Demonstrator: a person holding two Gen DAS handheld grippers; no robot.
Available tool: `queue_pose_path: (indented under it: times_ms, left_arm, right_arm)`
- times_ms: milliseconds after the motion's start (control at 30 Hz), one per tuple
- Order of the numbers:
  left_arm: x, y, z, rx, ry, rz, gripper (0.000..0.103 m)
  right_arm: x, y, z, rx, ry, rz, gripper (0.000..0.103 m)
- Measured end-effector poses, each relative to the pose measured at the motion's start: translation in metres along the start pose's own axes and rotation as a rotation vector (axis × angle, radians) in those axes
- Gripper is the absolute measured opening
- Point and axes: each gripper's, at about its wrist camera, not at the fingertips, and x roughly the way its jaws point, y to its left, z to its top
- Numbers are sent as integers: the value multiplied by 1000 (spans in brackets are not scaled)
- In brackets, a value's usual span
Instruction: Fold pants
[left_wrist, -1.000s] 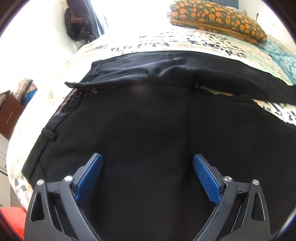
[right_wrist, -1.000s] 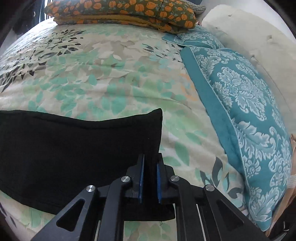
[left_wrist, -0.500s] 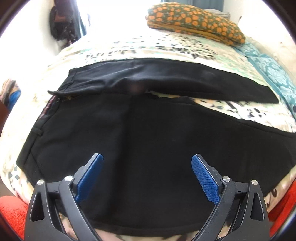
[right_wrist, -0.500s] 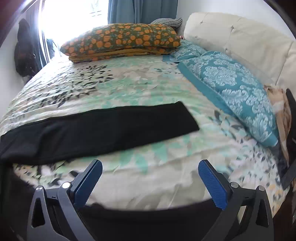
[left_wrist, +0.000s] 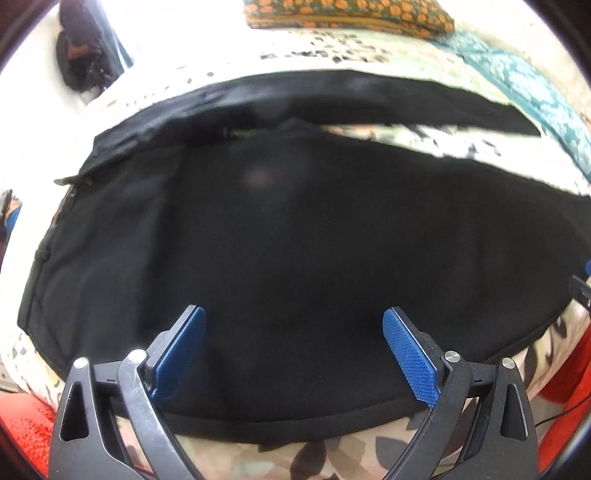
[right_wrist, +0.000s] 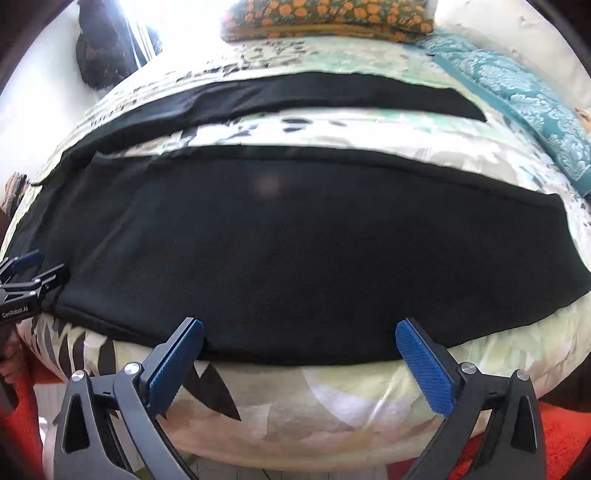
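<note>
Pants (left_wrist: 295, 240), black matte cloth, flat on leaf-print bedspread (right_wrist: 314, 398), legs splayed

I see left gripper (left_wrist: 293, 354) with jaws spread wide, empty; right gripper (right_wrist: 300, 363) likewise gaping, empty.

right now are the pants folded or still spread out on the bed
Spread out. The black pants lie flat on the bed, both legs apart with a strip of bedding between them; neither open gripper holds them.

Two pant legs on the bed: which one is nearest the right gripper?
The near leg, the wide black band just beyond the open right gripper. The far leg lies past a strip of floral bedspread, toward the pillows.
</note>
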Motion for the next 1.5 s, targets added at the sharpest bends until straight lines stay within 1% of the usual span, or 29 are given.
queue_pose_path:
  times_ms: [33, 67, 100, 167, 233, 267, 300, 333, 367, 400, 533, 600, 667, 800, 833, 1233, 1500]
  left_arm:
    - [-9, 4, 11, -6, -71, 10, 98]
    - [-12, 7, 22, 1, -113, 32, 98]
    - [-9, 9, 32, 7, -128, 48, 98]
    - [11, 11, 51, 26, -115, 57, 98]
    - [43, 14, 58, 40, -47, 106, 98]
    - [62, 19, 57, 36, 4, 114, 99]
    - [67, 25, 52, 6, -24, 60, 100]
    - [64, 33, 47, -38, -105, 17, 99]
    - [62, 38, 43, -57, -128, -13, 99]
    - [60, 39, 42, -60, -138, -17, 99]
    - [59, 30, 42, -28, -132, 22, 99]
    - [61, 34, 42, -31, -132, 19, 99]
    - [62, 35, 42, -31, -132, 19, 99]
    - [61, 36, 42, -33, -132, 16, 99]
    - [63, 35, 36, -33, -132, 16, 99]
    - [62, 35, 37, -33, -132, 16, 99]
    - [62, 35, 37, -33, -132, 16, 99]
  right_arm:
    - [-5, -2, 3, 12, -36, -8, 103]
    - [-5, -3, 8, 20, -52, -13, 103]
    - [1, -6, 12, 32, -50, -20, 103]
    - [17, -13, 17, 82, -22, -48, 103]
    - [35, -22, 21, 133, 19, -60, 103]
    - [39, -22, 22, 131, 18, -76, 103]
    - [40, -18, 22, 113, 10, -96, 103]
    - [42, -15, 21, 99, 7, -118, 103]
    - [42, -13, 19, 95, -3, -134, 103]
    - [42, -12, 16, 94, -18, -142, 103]
    - [42, -12, 9, 88, -86, -152, 103]
    - [43, -11, 6, 82, -121, -159, 103]
    - [43, -10, 5, 78, -134, -161, 103]
    - [43, -11, 7, 77, -130, -152, 103]
    - [43, -11, 8, 74, -129, -152, 103]
    - [43, -11, 9, 67, -102, -144, 103]
    - [41, -11, 6, 55, -103, -135, 103]
